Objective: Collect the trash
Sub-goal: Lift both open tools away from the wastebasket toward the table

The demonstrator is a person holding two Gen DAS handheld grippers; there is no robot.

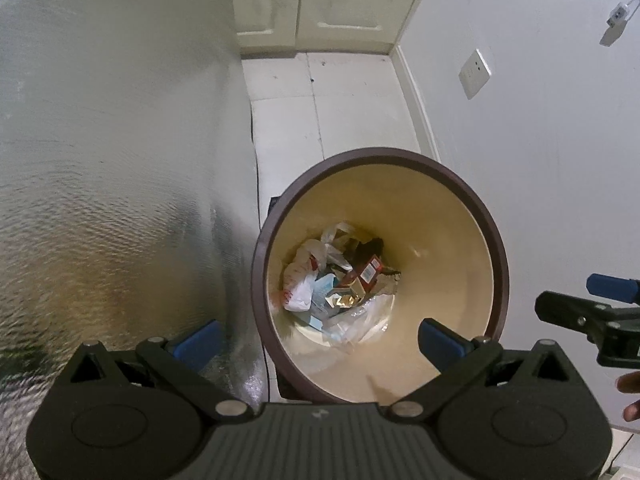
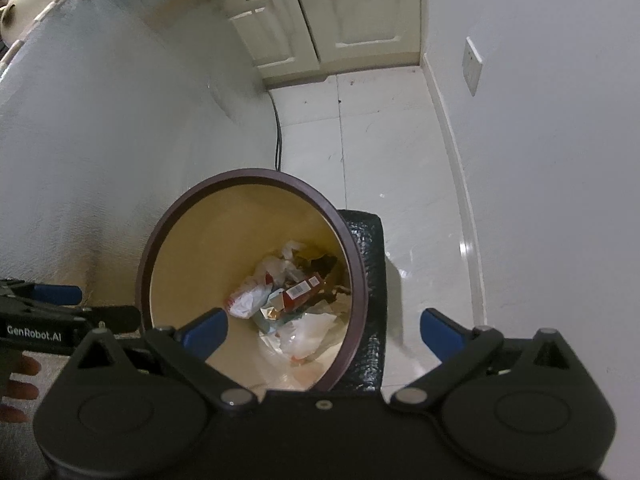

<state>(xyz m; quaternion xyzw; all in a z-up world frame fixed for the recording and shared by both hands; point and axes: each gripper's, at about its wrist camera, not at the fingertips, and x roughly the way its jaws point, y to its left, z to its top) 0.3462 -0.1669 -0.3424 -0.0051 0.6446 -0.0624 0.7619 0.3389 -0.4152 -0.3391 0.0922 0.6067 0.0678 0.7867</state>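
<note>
A round bin with a brown rim (image 1: 380,156) and a cream inside stands on the floor below both grippers. Trash (image 1: 340,284) lies at its bottom: white plastic bags, foil wrappers and a red box (image 1: 370,272). My left gripper (image 1: 320,340) hangs over the bin's near edge, wide open, with nothing between its blue pads. In the right wrist view the same bin rim (image 2: 256,174) and trash (image 2: 288,300) show, and my right gripper (image 2: 322,334) is wide open and empty above the bin's right side. Each gripper shows at the edge of the other's view.
A tall textured silver-white panel (image 1: 120,160) stands close on the bin's left. A white wall with a socket plate (image 2: 472,66) runs along the right. Cream cupboard doors (image 2: 320,20) close off the far end. A black cable (image 2: 277,140) and a black padded object (image 2: 372,280) are by the bin.
</note>
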